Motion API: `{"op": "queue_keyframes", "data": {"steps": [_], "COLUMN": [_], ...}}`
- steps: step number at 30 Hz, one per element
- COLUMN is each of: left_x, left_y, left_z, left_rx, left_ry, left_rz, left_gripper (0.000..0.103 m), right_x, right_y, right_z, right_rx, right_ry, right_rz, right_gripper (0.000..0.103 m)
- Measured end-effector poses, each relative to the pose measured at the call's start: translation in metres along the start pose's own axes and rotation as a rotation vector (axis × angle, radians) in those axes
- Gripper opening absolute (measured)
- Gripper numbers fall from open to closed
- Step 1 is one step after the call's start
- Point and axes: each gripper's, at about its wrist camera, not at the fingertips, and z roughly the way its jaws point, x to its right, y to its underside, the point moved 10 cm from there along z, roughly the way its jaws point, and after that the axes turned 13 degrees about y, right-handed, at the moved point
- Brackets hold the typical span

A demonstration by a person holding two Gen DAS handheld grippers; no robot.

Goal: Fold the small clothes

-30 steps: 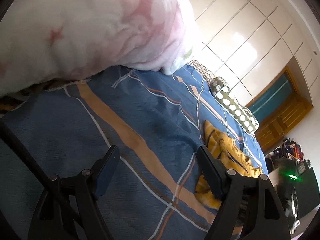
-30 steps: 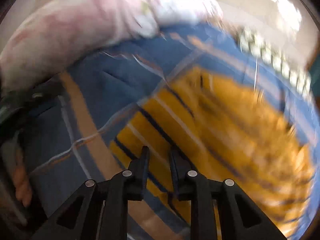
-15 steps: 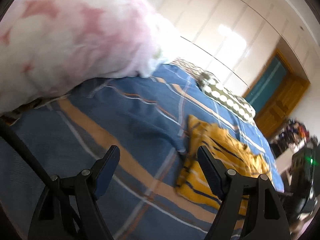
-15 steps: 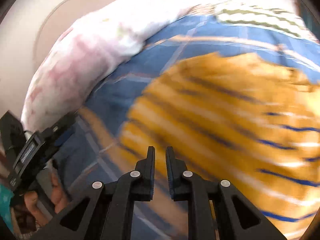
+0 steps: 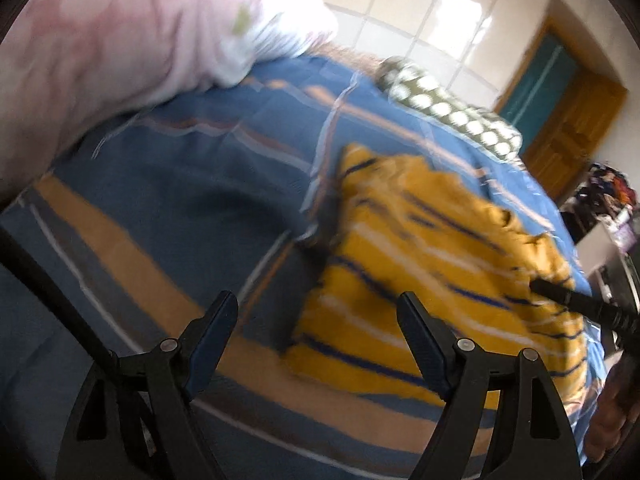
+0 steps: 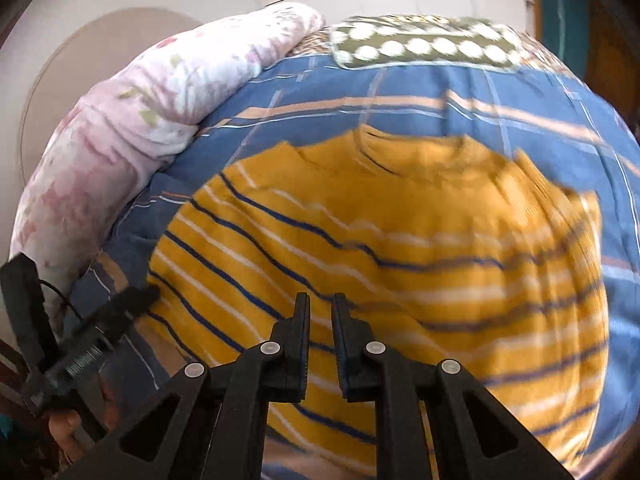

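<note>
Bedroom in a home, bed (image 6: pixel 400 92) with blue plaid sheet spread ahead of the hand-held gripper, rolled pink floral quilt (image 6: pixel 132 128) to its far left, green polka-dot pillow (image 6: pixel 424 46) beyond, white panelled wardrobe (image 5: pixel 432 12), wooden door (image 5: pixel 568 120) far right

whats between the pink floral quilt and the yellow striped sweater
Only bare blue plaid bedsheet separates the pink floral quilt from the yellow striped sweater, clearest in the right wrist view.

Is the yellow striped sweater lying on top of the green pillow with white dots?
No, the yellow striped sweater lies on the blue plaid bedsheet, and the dotted green pillow sits apart, farther back.
</note>
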Motion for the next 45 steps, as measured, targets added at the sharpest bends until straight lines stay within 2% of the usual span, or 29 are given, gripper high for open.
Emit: {"op": "queue_keyframes", "data": {"steps": [4,10,13,14,17,19,20,23,26,28,29,31,33,35,39,40,43,45], "left_x": [-0.019,-0.016,-0.015,-0.014,-0.014,-0.012,-0.011,-0.010,-0.007,-0.003,0.003,0.019,0.034,0.053,0.067,0.066,0.059,0.057], "left_y": [0.007,0.008,0.007,0.005,0.005,0.006,0.006,0.009,0.009,0.007,0.004,0.001,0.003,0.011,0.028,0.032,0.035,0.034], "left_z": [0.008,0.009,0.011,0.012,0.014,0.015,0.015,0.013,0.006,-0.004,-0.007,-0.022,-0.029,-0.024,0.001,0.005,0.011,0.008], "left_rx": [-0.042,-0.051,-0.057,-0.057,-0.056,-0.059,-0.059,-0.054,-0.032,0.001,0.022,0.083,0.107,0.086,-0.001,-0.016,-0.050,-0.042], "left_ry": [0.029,0.013,0.021,0.023,0.021,0.005,-0.002,-0.014,-0.016,-0.008,0.001,0.025,0.051,0.071,0.034,0.024,0.040,0.060], "left_rz": [-0.078,-0.020,-0.013,-0.013,-0.010,0.005,0.009,0.010,-0.005,-0.006,-0.002,0.025,0.052,0.106,0.183,0.188,0.157,0.135], "left_gripper": [0.080,0.080,0.081,0.081,0.082,0.082,0.082,0.082,0.082,0.082,0.082,0.082,0.082,0.082,0.082,0.082,0.082,0.082], "right_x": [-0.053,-0.106,-0.115,-0.116,-0.113,-0.105,-0.098,-0.054,0.007,0.068,0.100,0.142,0.182,0.200,0.205,0.207,0.228,0.246], "right_y": [-0.032,-0.071,-0.082,-0.086,-0.092,-0.096,-0.099,-0.097,-0.086,-0.069,-0.056,-0.034,-0.005,0.018,0.057,0.066,0.091,0.093], "right_z": [0.036,0.105,0.136,0.141,0.140,0.123,0.113,0.066,0.026,-0.004,-0.018,-0.033,-0.046,-0.050,-0.038,-0.033,-0.013,-0.015], "right_rx": [-0.035,-0.108,-0.146,-0.134,-0.133,-0.111,-0.088,-0.039,-0.017,-0.005,-0.002,-0.004,-0.015,-0.025,-0.060,-0.076,-0.118,-0.087], "right_ry": [0.009,0.068,0.092,0.103,0.098,0.086,0.086,0.074,0.116,0.184,0.215,0.267,0.297,0.280,0.167,0.161,0.215,0.264], "right_rz": [-0.099,-0.175,-0.144,-0.138,-0.132,-0.128,-0.125,-0.097,-0.049,0.030,0.072,0.121,0.178,0.234,0.326,0.346,0.415,0.467], "right_gripper": [0.014,0.014,0.014,0.014,0.013,0.016,0.018,0.036,0.038,0.041,0.041,0.041,0.041,0.041,0.041,0.041,0.041,0.044]}}
